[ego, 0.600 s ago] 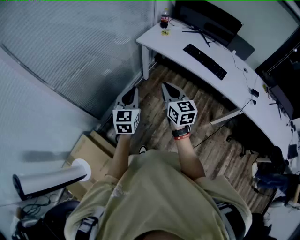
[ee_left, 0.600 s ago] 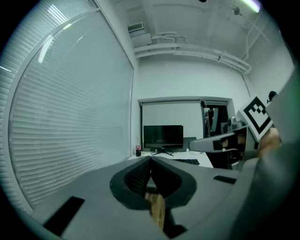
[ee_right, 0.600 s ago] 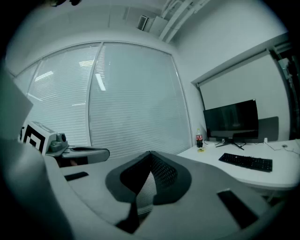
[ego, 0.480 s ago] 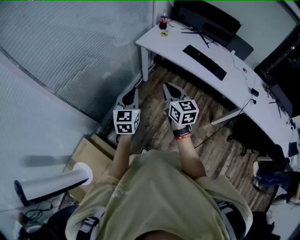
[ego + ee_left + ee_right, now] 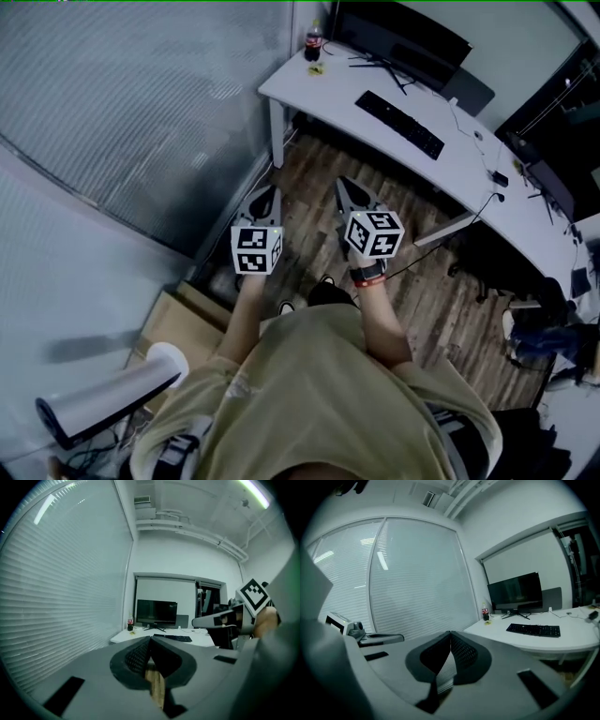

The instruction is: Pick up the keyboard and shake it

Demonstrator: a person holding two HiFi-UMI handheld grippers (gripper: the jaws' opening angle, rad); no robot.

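Observation:
A black keyboard [image 5: 400, 124] lies on the white desk [image 5: 441, 173] ahead, in front of a dark monitor [image 5: 403, 42]. It also shows in the left gripper view as the keyboard [image 5: 172, 638] and in the right gripper view as the keyboard [image 5: 533, 629]. My left gripper [image 5: 266, 195] and right gripper [image 5: 345, 185] are held side by side over the wooden floor, well short of the desk. Both are shut with nothing between their tips. The left gripper [image 5: 150, 638] and right gripper [image 5: 450, 633] each show closed jaws.
A cola bottle [image 5: 313, 40] stands at the desk's far left corner. Cables and small devices [image 5: 497, 178] lie on the desk to the right. Blinds [image 5: 131, 103] cover the glass wall at left. A cardboard box [image 5: 178, 323] and a white roll [image 5: 108, 398] sit at my lower left.
The desk and keyboard have shifted left and slightly up in the head view. Both grippers stay shut and have moved a little forward and lower in the view.

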